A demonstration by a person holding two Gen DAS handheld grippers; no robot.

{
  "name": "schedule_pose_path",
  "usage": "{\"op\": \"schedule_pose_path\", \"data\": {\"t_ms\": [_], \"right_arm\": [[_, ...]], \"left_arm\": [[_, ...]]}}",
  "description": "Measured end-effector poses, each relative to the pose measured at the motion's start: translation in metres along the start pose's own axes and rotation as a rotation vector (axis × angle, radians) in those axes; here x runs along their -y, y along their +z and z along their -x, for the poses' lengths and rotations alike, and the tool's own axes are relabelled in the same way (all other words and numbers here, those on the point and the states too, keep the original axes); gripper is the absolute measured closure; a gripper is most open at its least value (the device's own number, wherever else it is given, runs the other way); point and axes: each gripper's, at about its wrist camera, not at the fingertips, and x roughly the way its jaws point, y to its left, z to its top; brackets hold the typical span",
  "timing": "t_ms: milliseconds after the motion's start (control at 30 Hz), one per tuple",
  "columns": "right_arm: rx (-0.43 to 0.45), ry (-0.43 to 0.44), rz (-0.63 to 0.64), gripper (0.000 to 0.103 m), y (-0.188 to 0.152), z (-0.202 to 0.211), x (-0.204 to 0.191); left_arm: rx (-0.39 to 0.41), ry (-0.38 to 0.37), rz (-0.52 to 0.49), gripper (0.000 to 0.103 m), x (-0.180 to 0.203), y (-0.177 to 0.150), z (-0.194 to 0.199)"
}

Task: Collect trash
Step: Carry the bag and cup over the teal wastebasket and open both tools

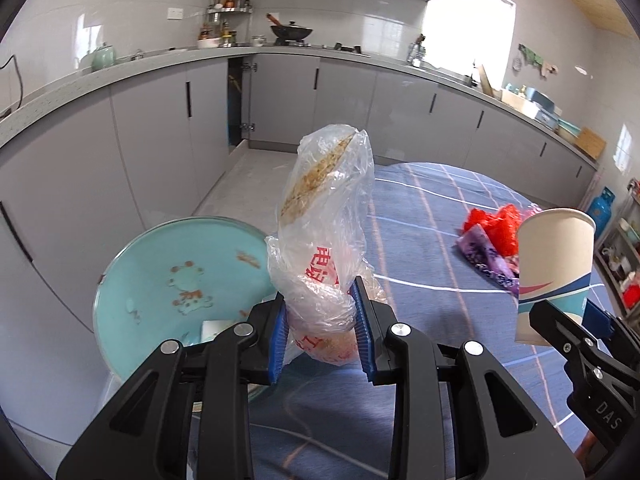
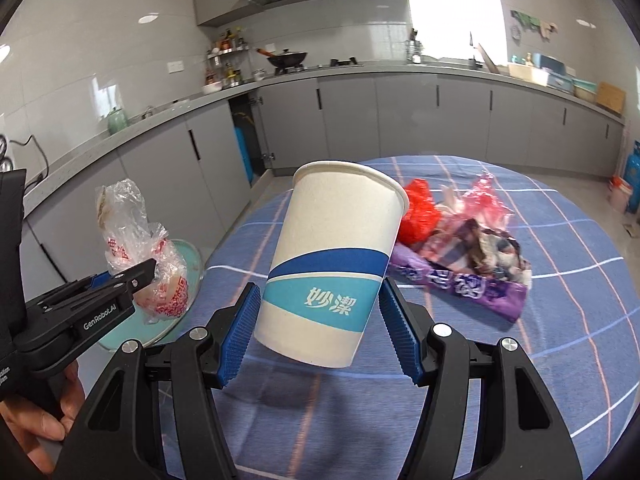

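Between the left gripper's (image 1: 322,334) jaws a crumpled plastic bag (image 1: 326,236) with flatbread is pinched above the teal plate (image 1: 168,276); the right gripper (image 2: 320,334) clamps a paper cup (image 2: 330,260), lifted off the worktop (image 2: 520,360). Carrying seems underway; next, a bin, none visible, while wrappers (image 2: 460,248) remain.

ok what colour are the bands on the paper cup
On the white paper cup, a dark blue band sits above a light teal one, clearest in the right wrist view.
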Motion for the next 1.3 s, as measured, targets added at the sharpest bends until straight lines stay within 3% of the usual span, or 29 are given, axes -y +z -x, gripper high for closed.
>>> {"op": "schedule_pose_path", "data": {"t_ms": [733,1300], "right_arm": [[-0.034,0.119,0.168,0.041,0.007,-0.023,-0.092],[-0.094,0.201,0.248,0.041,0.014,-0.061,-0.144]], "left_arm": [[0.002,0.124,0.121,0.074,-0.084,0.000,0.009],[-0.073,0.162,0.201,0.074,-0.129,-0.004,-0.015]]}}
